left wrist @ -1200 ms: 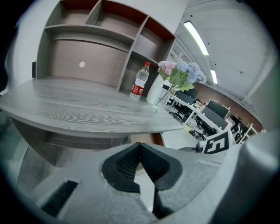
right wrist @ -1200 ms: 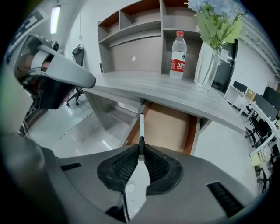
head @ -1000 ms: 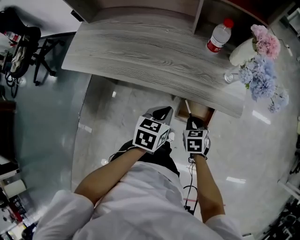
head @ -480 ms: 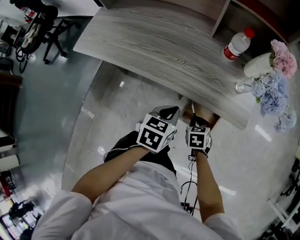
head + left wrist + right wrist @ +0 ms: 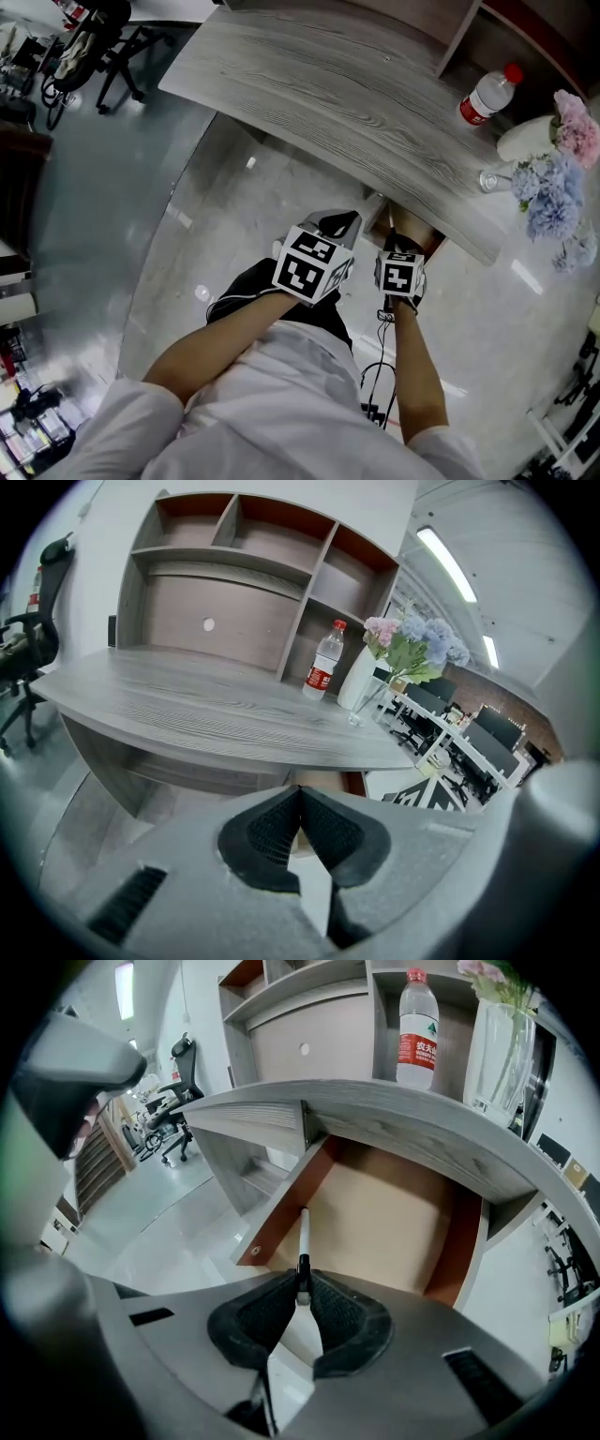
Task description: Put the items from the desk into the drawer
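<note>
The open drawer [image 5: 281,1206] sits under the grey wooden desk [image 5: 319,84], its pale floor bare. My right gripper [image 5: 302,1290] is shut on a thin white pen [image 5: 303,1237] with a black end, and the pen points into the drawer over its front left corner. In the head view that right gripper [image 5: 395,247] hovers at the drawer [image 5: 419,239] front. My left gripper [image 5: 338,225] is beside it to the left, below the desk edge. Its jaws [image 5: 300,810] are shut with nothing between them.
On the desk's right end stand a water bottle [image 5: 489,95] with a red cap, a white vase of pink and blue flowers [image 5: 553,155] and a small glass [image 5: 487,180]. Shelving [image 5: 244,564] rises behind the desk. An office chair [image 5: 89,42] stands on the floor at far left.
The head view has swung, so the desk and its objects now sit further right in the picture. Both grippers keep their places at the drawer, and the pen stays pinched.
</note>
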